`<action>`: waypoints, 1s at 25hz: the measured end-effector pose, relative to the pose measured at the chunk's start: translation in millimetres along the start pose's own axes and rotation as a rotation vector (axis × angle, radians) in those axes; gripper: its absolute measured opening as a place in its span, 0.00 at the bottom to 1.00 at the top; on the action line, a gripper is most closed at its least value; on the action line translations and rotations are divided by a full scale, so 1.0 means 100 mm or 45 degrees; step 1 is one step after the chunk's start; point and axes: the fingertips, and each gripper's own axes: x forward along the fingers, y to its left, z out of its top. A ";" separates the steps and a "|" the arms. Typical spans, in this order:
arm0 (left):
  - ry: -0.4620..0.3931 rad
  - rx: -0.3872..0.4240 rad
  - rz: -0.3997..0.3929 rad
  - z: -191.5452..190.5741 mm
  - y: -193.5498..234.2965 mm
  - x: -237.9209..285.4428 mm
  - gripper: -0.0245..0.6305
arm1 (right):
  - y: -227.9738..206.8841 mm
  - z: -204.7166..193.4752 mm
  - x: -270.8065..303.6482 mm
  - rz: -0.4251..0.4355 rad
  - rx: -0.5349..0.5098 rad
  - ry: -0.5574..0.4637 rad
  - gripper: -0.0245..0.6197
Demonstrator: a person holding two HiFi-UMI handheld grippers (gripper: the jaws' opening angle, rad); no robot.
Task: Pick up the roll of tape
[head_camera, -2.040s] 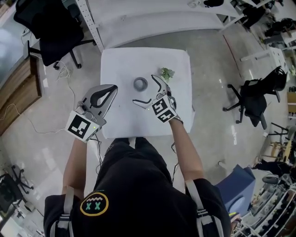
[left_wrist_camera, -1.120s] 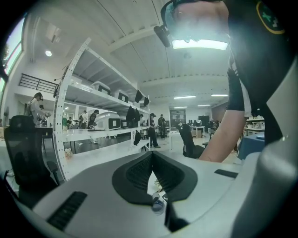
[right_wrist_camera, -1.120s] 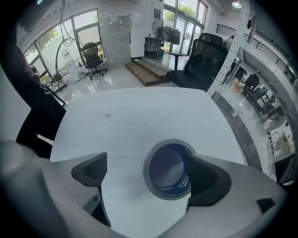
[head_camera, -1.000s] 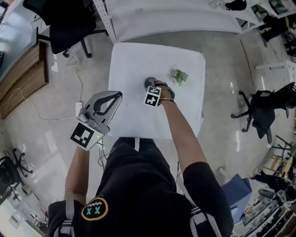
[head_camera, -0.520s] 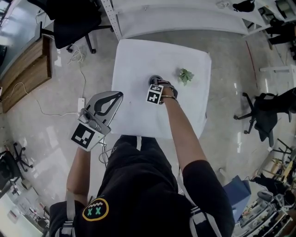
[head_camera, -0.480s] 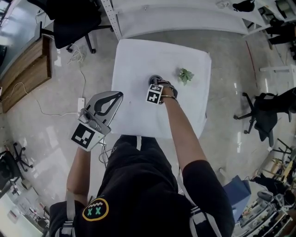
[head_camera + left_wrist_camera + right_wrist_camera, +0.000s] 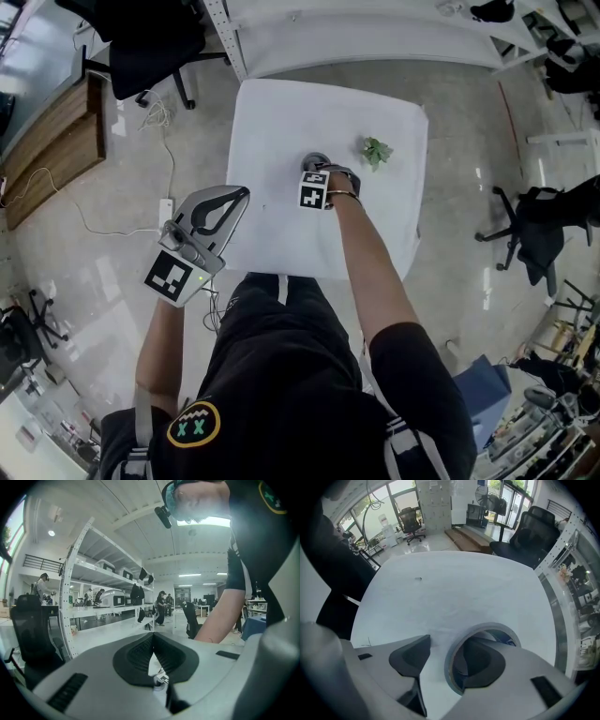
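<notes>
One right claw [image 7: 443,657] jaw inside tape roll [image 7: 485,628], other outside, closing

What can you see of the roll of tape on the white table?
The roll of tape is a grey ring with an open core, lying flat on the white table. The right gripper straddles its near wall, one jaw in the core, one outside with a gap, jaws closing.

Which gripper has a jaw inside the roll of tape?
The right gripper: its closing jaws straddle one wall of the roll of tape. The left gripper is shut and empty.
</notes>
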 end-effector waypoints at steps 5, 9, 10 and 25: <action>0.008 0.000 0.012 -0.02 0.00 -0.02 0.06 | -0.05 -0.03 0.01 -0.048 -0.038 0.027 0.22; 0.009 0.000 0.018 -0.01 0.00 -0.05 0.06 | -0.03 -0.03 -0.01 -0.045 -0.029 0.022 0.20; 0.009 0.000 0.018 -0.01 0.00 -0.06 0.06 | -0.02 -0.03 -0.02 -0.046 -0.015 0.013 0.19; -0.075 0.054 -0.046 0.24 -0.14 -0.03 0.06 | 0.02 0.24 -0.98 -0.164 0.569 -0.589 0.15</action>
